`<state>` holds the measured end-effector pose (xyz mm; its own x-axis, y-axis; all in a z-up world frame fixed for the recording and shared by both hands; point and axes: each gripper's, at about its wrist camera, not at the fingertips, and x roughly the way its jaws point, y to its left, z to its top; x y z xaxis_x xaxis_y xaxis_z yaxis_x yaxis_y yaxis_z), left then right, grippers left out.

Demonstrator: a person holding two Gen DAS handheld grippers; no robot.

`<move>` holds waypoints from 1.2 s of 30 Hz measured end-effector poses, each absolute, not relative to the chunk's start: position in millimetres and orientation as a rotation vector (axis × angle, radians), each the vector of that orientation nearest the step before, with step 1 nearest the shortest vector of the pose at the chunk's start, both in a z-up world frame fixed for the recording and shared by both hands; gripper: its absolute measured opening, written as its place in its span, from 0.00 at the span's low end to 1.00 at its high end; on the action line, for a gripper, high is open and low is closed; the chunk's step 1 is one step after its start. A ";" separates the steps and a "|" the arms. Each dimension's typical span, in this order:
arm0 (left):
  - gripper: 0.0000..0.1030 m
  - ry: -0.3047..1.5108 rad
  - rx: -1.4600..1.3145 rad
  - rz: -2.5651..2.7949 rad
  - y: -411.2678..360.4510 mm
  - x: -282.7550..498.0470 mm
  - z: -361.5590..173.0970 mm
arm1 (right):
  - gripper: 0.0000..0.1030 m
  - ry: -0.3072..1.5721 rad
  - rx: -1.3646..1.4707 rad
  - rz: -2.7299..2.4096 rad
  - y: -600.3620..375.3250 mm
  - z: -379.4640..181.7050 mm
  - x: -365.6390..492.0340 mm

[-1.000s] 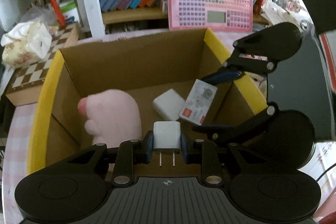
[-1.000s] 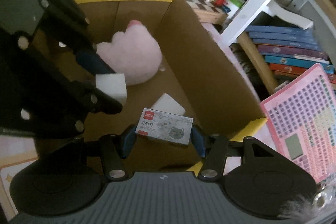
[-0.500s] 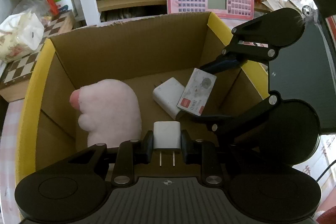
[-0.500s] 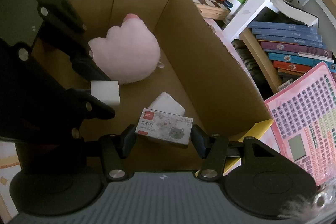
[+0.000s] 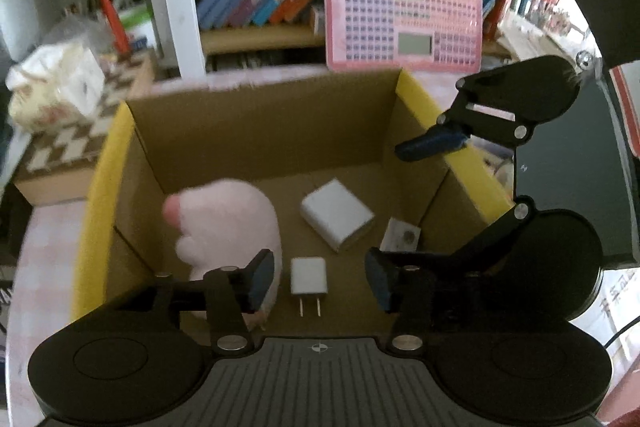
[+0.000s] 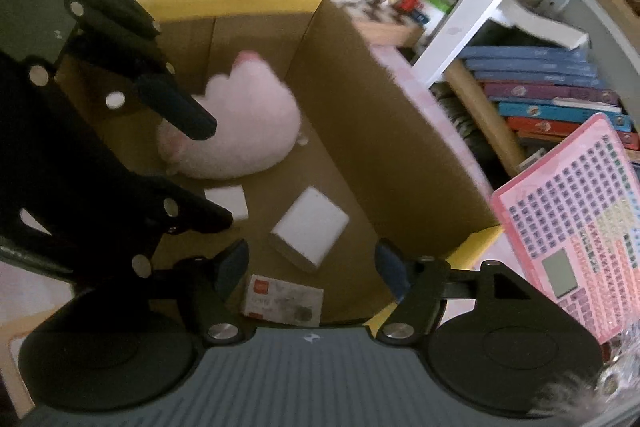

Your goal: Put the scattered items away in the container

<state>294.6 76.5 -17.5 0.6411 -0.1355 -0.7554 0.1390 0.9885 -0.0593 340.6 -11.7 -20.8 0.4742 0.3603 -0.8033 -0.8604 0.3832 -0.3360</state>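
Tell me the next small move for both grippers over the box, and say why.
Probably lift both clear. The left hand-held gripper is opening, and the small plug charger sits untouched between its pads. The right hand-held gripper is opening too, with the staple box loose inside the cardboard box.

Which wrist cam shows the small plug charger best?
Left wrist: the small plug charger lies whole, prongs visible, on the box floor. Right wrist shows only a white corner behind the other gripper's finger.
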 end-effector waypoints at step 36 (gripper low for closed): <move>0.85 0.649 0.026 -0.005 75.7 66.4 25.3 | 0.82 0.669 -0.143 0.446 -118.7 15.0 100.4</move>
<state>66.4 75.7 25.3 0.7970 0.0034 -0.6040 0.0131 0.9997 0.0229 100.4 -118.7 15.0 0.6945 0.3530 -0.6270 -0.4434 0.8962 0.0135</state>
